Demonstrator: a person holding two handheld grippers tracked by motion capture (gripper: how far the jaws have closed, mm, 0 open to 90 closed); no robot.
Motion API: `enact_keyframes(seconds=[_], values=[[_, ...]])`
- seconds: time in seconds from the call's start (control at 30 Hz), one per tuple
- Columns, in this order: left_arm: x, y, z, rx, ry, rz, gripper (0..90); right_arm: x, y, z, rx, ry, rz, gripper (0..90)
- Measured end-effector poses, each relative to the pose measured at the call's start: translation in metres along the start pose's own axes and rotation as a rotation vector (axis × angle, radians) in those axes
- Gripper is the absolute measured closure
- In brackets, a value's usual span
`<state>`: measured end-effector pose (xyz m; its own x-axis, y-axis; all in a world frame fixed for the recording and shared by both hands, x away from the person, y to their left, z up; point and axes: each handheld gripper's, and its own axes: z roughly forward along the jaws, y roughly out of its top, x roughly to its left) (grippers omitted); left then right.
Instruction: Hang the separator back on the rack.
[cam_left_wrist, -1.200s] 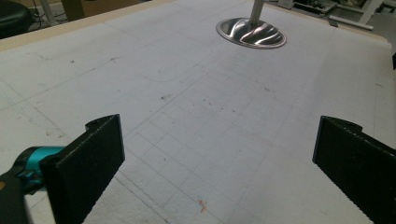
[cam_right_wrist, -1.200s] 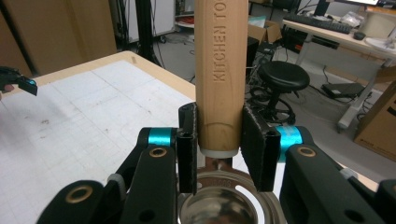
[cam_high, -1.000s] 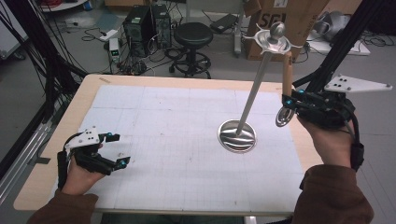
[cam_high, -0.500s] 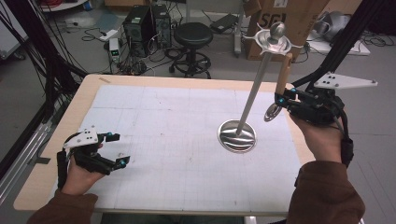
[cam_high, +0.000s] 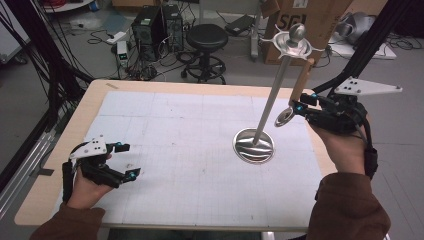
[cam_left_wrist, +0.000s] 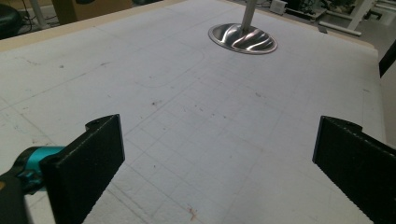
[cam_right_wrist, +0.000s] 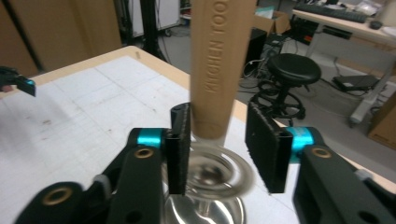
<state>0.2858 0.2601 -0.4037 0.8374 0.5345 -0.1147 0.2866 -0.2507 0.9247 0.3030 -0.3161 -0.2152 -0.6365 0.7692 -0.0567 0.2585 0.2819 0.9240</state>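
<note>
The right claw (cam_high: 300, 107) is clamped on the wooden-handled utensil (cam_right_wrist: 219, 65), handle upright just beside the stand's pole (cam_high: 272, 97) under its top hooks, while the left claw (cam_high: 120, 160) gapes wide and empty, far off across the tabletop (cam_high: 190, 150).

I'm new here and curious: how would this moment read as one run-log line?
left gripper: open, idle on table | right gripper: shut on spoon | beside stand
</note>
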Motion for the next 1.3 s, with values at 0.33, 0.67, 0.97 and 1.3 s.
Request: enact_keyframes(seconds=[0.33,0.67,0.97,1.3], values=[[0.001,0.000,-0.001,-0.009,-0.007,-0.008,2.7,0.004,-0.006,-0.007,0.011,-0.010,-0.012,46.4],[0.001,0.000,-0.001,-0.011,-0.006,-0.008,2.7,0.012,-0.011,-0.017,-0.012,-0.007,-0.027,42.4],[0.001,0.001,-0.002,-0.010,-0.003,-0.003,2.7,0.028,-0.019,-0.020,-0.027,0.026,-0.044,39.3],[0.001,0.000,-0.001,-0.010,-0.001,0.002,2.6,0.043,-0.024,-0.015,-0.041,0.055,-0.078,36.9]])
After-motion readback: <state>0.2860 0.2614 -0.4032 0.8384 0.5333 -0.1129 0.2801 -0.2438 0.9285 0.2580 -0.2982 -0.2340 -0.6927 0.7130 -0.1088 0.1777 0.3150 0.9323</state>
